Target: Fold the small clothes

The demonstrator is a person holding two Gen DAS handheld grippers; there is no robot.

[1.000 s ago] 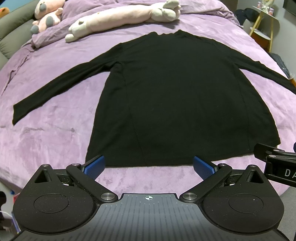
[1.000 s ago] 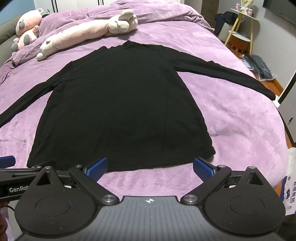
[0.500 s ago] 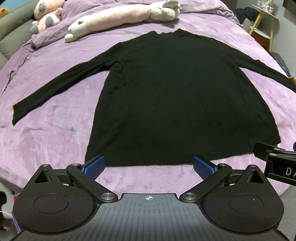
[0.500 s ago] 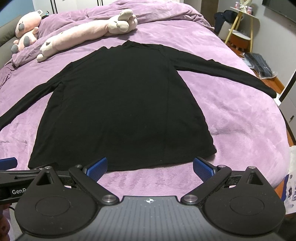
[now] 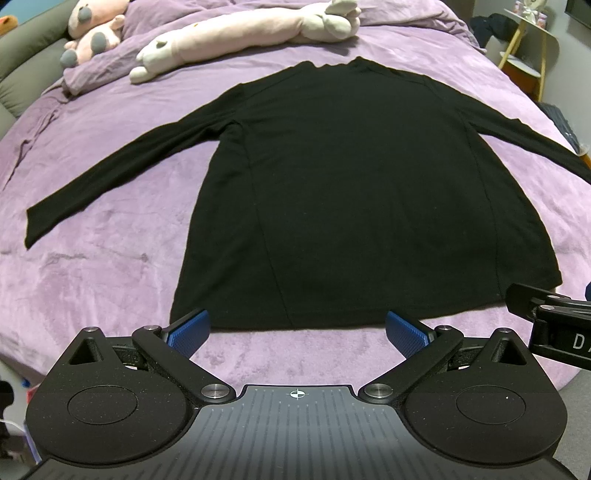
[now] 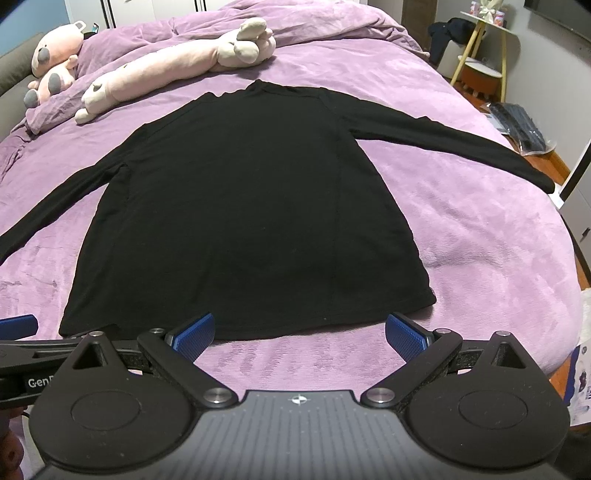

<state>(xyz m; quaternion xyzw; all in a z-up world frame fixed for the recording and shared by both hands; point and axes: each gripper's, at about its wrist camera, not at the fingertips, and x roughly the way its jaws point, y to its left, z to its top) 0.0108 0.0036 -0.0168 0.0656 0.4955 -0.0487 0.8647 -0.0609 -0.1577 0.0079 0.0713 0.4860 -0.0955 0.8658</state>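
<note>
A black long-sleeved top (image 5: 351,192) lies flat on the purple bed, collar at the far end, both sleeves spread out to the sides; it also shows in the right wrist view (image 6: 251,206). My left gripper (image 5: 297,332) is open and empty, just short of the hem near its left part. My right gripper (image 6: 301,334) is open and empty, just short of the hem near its right part. Part of the right gripper (image 5: 546,325) shows at the right edge of the left wrist view.
The purple blanket (image 5: 92,266) covers the bed. A long pink plush (image 5: 236,33) and a pink bear plush (image 5: 92,26) lie at the far end. A small yellow-legged side table (image 6: 484,48) stands beyond the bed's right side.
Both grippers have barely moved; the right wrist view has shifted slightly forward towards the hem. Both stay open.
</note>
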